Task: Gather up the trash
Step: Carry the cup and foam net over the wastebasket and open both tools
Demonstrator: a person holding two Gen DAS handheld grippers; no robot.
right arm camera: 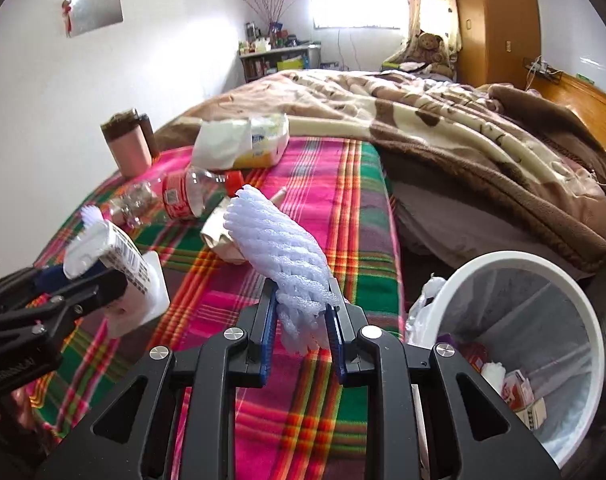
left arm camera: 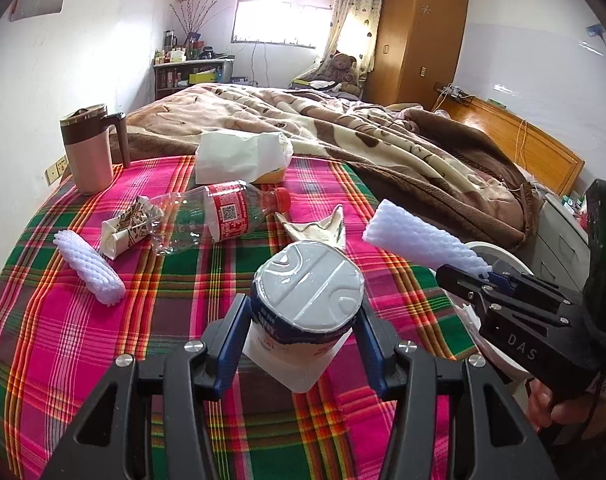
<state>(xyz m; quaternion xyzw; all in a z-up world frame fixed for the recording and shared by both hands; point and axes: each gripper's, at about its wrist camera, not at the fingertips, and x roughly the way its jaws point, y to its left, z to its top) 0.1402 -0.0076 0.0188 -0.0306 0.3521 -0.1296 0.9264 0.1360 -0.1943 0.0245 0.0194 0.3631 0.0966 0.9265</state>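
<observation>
While both grippers hang above the plaid blanket, each has trash between its pads.
Left gripper (left arm camera: pixel 301 334): jaws clamped on a sealed yogurt cup (left arm camera: pixel 307 296), foil lid facing the camera, lifted clear of the cloth.
Right gripper (right arm camera: pixel 303 316): jaws pinched on one end of a white foam net sleeve (right arm camera: pixel 279 248), which sticks up and away from the fingers.
Trash bin (right arm camera: pixel 583 316): white, round, off the blanket's right edge, just beside the right gripper; cartons and wrappers lie inside.
Plaid blanket (left arm camera: pixel 63 340): second foam sleeve (left arm camera: pixel 89 266) near its left edge; crushed clear bottle (left arm camera: pixel 219 216) with red label at the middle, a crumpled carton (left arm camera: pixel 123 230) touching it.
Far edge: pink mug (left arm camera: pixel 91 148) at the left corner, tissue pack (left arm camera: pixel 243 156) beside it.
</observation>
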